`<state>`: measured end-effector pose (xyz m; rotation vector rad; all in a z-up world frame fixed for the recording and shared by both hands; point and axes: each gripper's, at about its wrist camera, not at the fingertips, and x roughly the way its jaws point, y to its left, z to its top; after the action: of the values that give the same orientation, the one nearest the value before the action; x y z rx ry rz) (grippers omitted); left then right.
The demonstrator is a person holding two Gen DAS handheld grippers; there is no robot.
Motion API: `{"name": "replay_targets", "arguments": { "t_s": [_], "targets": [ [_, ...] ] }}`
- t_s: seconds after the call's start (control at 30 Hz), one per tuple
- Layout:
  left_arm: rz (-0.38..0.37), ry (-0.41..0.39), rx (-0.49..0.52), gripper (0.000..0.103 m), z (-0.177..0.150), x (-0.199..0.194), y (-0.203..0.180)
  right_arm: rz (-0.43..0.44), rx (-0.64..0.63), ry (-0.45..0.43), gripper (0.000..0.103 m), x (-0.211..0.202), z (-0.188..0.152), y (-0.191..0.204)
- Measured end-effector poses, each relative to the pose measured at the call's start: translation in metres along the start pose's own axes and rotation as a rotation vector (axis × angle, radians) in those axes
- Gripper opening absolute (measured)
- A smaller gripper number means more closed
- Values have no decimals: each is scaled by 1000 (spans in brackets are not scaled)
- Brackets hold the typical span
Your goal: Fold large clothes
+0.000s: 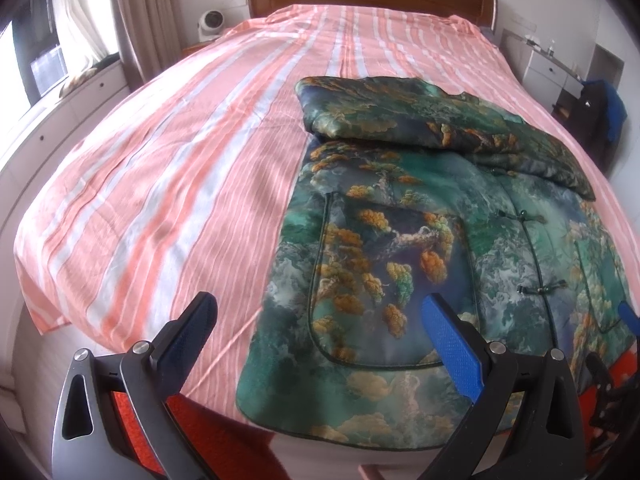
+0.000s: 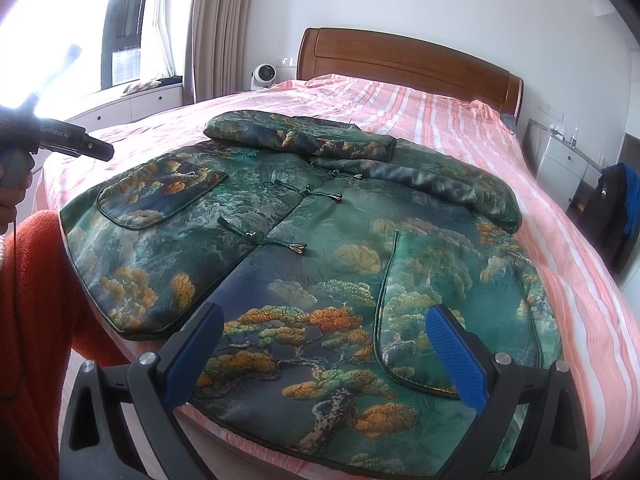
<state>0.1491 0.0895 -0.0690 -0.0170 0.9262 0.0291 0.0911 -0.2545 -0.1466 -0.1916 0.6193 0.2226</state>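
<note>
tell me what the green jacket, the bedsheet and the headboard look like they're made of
Jacket: looks like padded satin or brocade, judging by its soft sheen, woven-looking pine and cloud pattern, corded piping and knotted frog fastenings; the fibre cannot be told.
Bedsheet: thin matte woven cloth, likely cotton, given its fine creases and printed pink and white stripes.
Headboard: wood or wood veneer with a glossy varnish, showing brown grain and highlights.
</note>
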Motion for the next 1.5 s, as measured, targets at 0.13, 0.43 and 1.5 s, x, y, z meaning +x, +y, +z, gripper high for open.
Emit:
{"name": "replay_targets", "arguments": {
  "t_s": [0.13, 0.43, 1.5],
  "targets": [
    [3, 0, -2, 102, 0, 0, 1, -1, -4, -1, 100, 1, 0, 1],
    [-36, 46, -9, 102, -3, 10, 14, -1, 25, -14, 100, -13, 8, -6],
    [-160, 174, -74, 102, -23, 38, 42, -136, 636, 152, 100, -42, -62, -182]
  ]
}}
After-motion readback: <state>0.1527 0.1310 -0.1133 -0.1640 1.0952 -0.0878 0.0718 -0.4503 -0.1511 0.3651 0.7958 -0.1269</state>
